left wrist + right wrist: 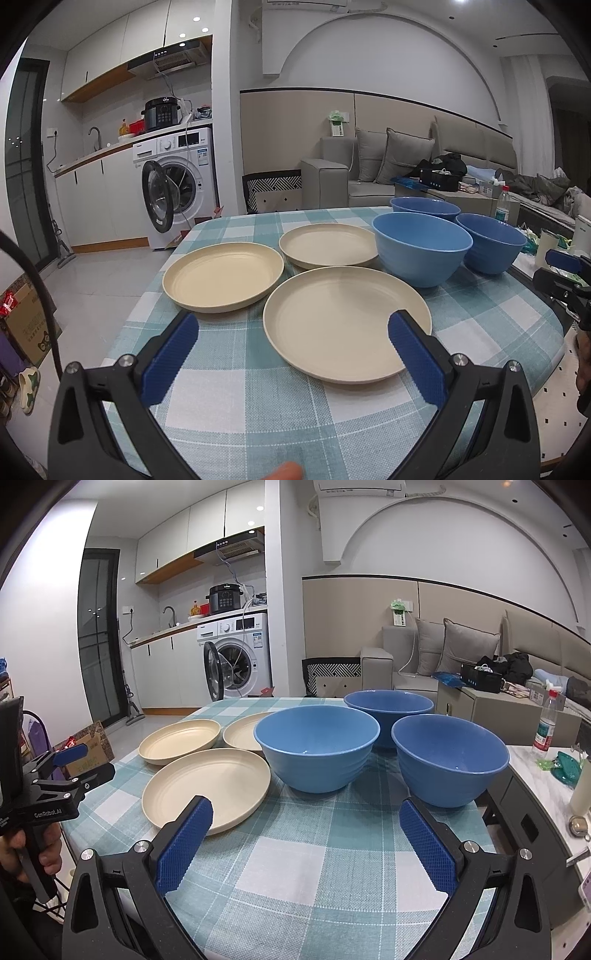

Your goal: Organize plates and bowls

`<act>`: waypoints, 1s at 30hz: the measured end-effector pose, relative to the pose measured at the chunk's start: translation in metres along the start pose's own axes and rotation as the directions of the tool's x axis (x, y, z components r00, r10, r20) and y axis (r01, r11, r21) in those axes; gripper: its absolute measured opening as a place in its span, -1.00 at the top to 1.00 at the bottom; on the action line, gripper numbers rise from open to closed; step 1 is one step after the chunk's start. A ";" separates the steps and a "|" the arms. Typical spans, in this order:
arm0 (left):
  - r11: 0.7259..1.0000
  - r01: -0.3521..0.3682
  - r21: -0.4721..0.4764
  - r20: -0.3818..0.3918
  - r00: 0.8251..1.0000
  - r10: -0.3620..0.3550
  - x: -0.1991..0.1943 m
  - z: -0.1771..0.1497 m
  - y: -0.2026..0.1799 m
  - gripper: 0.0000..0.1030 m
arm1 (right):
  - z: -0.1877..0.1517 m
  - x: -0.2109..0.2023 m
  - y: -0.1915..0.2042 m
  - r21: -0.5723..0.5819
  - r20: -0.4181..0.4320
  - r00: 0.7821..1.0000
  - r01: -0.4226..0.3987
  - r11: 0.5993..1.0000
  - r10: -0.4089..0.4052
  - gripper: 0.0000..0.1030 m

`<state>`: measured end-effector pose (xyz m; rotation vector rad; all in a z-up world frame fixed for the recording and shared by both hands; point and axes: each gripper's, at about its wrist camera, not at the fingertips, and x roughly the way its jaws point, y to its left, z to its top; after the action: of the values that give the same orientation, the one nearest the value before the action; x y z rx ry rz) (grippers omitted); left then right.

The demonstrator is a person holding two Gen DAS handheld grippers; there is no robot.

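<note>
My left gripper (291,343) hangs above the checked cloth (236,387) on the surface, its fingers (173,354) spread wide and holding nothing. Its right finger overlaps the nearest cream plate (343,325) in the picture. Two more plates (221,275) (327,245) lie just behind it, each flat and apart. My right gripper (306,838) also has its fingers (428,845) wide and empty, pointing at three blue bowls: one in the middle (317,749), one on the right (448,758), one behind them (388,705), all upright and close together.
</note>
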<state>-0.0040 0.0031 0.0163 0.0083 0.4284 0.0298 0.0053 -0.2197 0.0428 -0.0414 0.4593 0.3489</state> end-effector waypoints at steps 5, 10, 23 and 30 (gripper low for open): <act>1.000 0.013 0.004 -0.010 1.000 -0.013 0.001 0.002 -0.001 -1.00 | 0.000 -0.001 0.001 -0.002 0.004 1.000 -0.002 1.000 0.002 -1.00; 1.000 0.010 0.006 -0.003 1.000 -0.010 0.000 0.006 0.001 -1.00 | 0.002 -0.002 0.002 -0.005 0.003 1.000 -0.004 1.000 0.004 -1.00; 1.000 -0.004 0.012 0.001 1.000 0.004 0.009 0.017 0.002 -1.00 | 0.012 0.006 0.004 -0.016 0.001 1.000 -0.024 1.000 0.024 -1.00; 1.000 -0.003 0.021 -0.009 1.000 0.003 0.021 0.024 0.000 -1.00 | 0.021 0.014 0.002 -0.014 0.001 1.000 -0.031 0.999 0.031 -1.00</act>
<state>0.0250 0.0032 0.0295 0.0293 0.4378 0.0282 0.0258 -0.2110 0.0558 -0.0479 0.4570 0.3824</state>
